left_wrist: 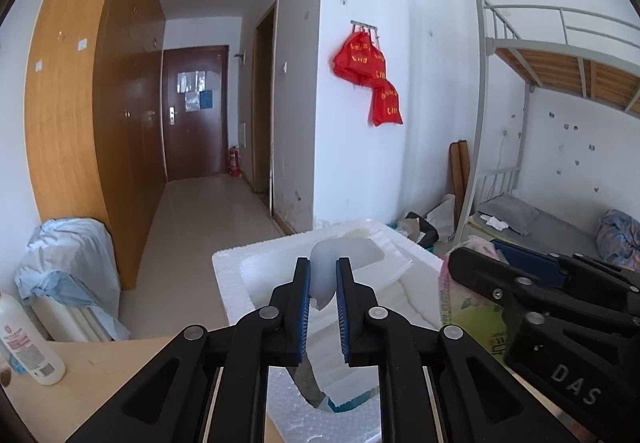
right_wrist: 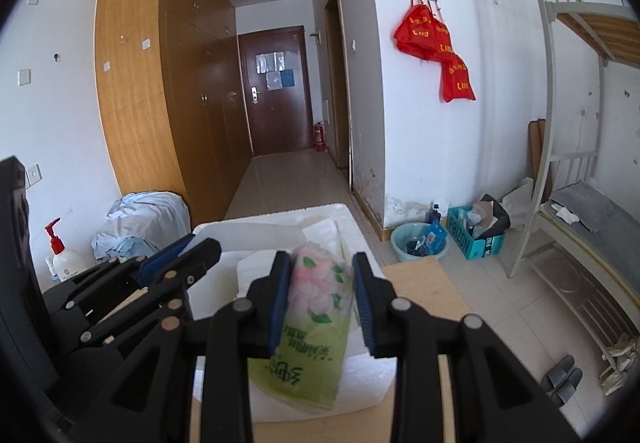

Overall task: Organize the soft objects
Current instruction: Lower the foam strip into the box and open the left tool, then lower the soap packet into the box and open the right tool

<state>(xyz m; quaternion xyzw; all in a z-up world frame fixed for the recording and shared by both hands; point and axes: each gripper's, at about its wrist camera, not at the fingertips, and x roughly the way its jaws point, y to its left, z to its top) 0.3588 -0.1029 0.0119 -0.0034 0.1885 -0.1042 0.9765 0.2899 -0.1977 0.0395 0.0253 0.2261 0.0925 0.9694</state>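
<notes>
In the left wrist view my left gripper (left_wrist: pixel 323 265) is shut on a soft, translucent white piece (left_wrist: pixel 326 255), held above the open white foam box (left_wrist: pixel 232 259). My right gripper (right_wrist: pixel 321 259) is shut on a green tissue pack (right_wrist: pixel 308 347) printed with pink flowers, held over the near right part of the foam box (right_wrist: pixel 208 231). Each gripper shows in the other's view: the right gripper (left_wrist: pixel 476 255) beside the box with the tissue pack (left_wrist: pixel 468 307) under it, the left gripper (right_wrist: pixel 200 243) at the box's left side. White foam inserts lie inside the box.
The box stands on a wooden table (left_wrist: pixel 100 383). A white lotion bottle (left_wrist: pixel 28 347) and a red-pump bottle (right_wrist: pixel 60 255) stand at the table's left. A bundle of pale blue cloth (right_wrist: pixel 148 219) lies behind. A basin (right_wrist: pixel 418 243), a teal box (right_wrist: pixel 476 239) and a bunk bed (right_wrist: pixel 576 203) are to the right.
</notes>
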